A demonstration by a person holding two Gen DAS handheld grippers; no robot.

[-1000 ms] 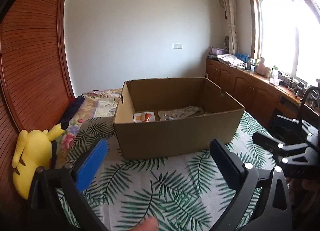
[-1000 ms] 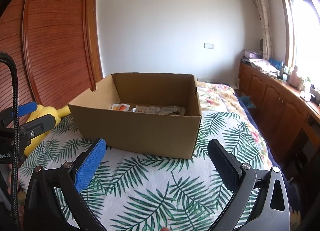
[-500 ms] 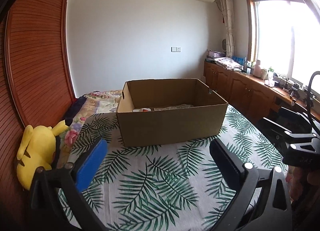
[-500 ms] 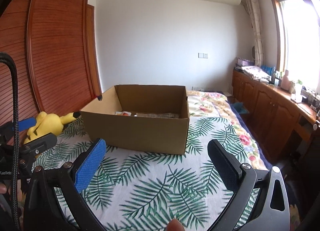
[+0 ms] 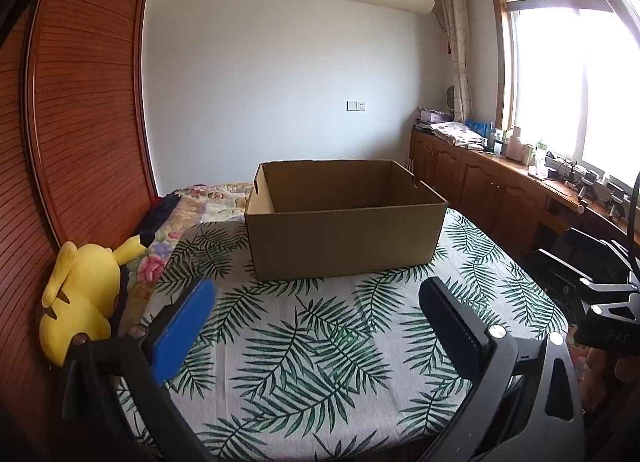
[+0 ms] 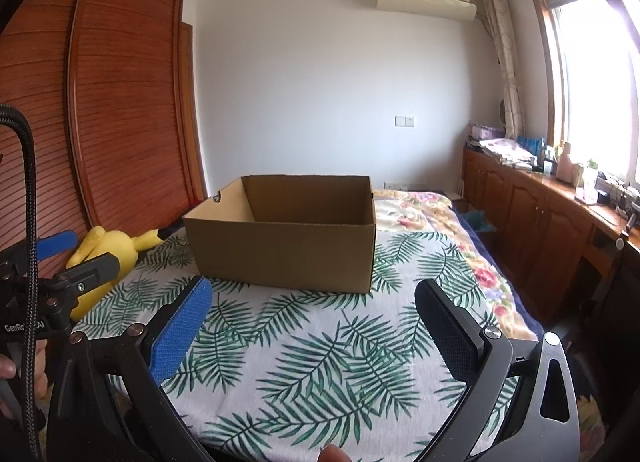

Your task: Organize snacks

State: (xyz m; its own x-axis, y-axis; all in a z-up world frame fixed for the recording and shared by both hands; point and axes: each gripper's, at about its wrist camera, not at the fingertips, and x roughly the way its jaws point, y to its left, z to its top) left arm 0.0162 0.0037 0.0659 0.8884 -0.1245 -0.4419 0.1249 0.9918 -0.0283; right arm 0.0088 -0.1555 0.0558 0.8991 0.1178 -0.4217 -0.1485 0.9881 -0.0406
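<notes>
An open brown cardboard box [image 5: 344,238] [image 6: 284,250] stands on the palm-leaf cloth [image 5: 304,350] [image 6: 320,358]. Its near wall hides whatever lies inside; no snacks show in either view. My left gripper [image 5: 316,318] is open and empty, low over the cloth, well short of the box. My right gripper [image 6: 312,316] is open and empty too, at about the same distance from the box. The left gripper also shows at the left edge of the right wrist view [image 6: 76,258], and the right gripper at the right edge of the left wrist view [image 5: 580,262].
A yellow plush toy [image 5: 80,298] [image 6: 108,250] lies at the cloth's left edge against a wooden slatted wardrobe [image 5: 80,134]. A floral bedspread [image 6: 416,206] lies behind the box. Wooden cabinets [image 6: 536,222] with clutter run under the window on the right.
Both grippers have pulled back and sunk lower, away from the box. The packets seen inside the box earlier are now hidden by its near wall.
</notes>
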